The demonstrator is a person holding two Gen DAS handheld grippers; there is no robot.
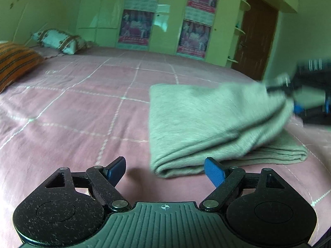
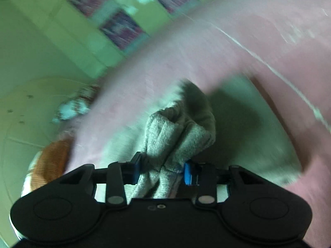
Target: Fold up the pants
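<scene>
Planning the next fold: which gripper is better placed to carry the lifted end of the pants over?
The right gripper: it is already shut on a bunched end of the pants, raised off the bed. The left gripper is open and empty.

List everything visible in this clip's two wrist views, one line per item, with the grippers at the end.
pants: one, grey, partly folded on the bed's right side, one end lifted by the right gripper
bedspread: one, pink with white grid lines, covering the bed
striped pillow: one, orange, far left of the bed
patterned pillow: one, pale blue-white with brown trim, at the head of the bed
wardrobe: one, pale green, along the far wall
posters: four, pink-purple, on the wardrobe doors
door: one, brown, right of the wardrobe
left gripper: one, black with blue pads, open, low over the bedspread beside the pants
right gripper: one, black with blue pads, shut on bunched pants fabric
</scene>
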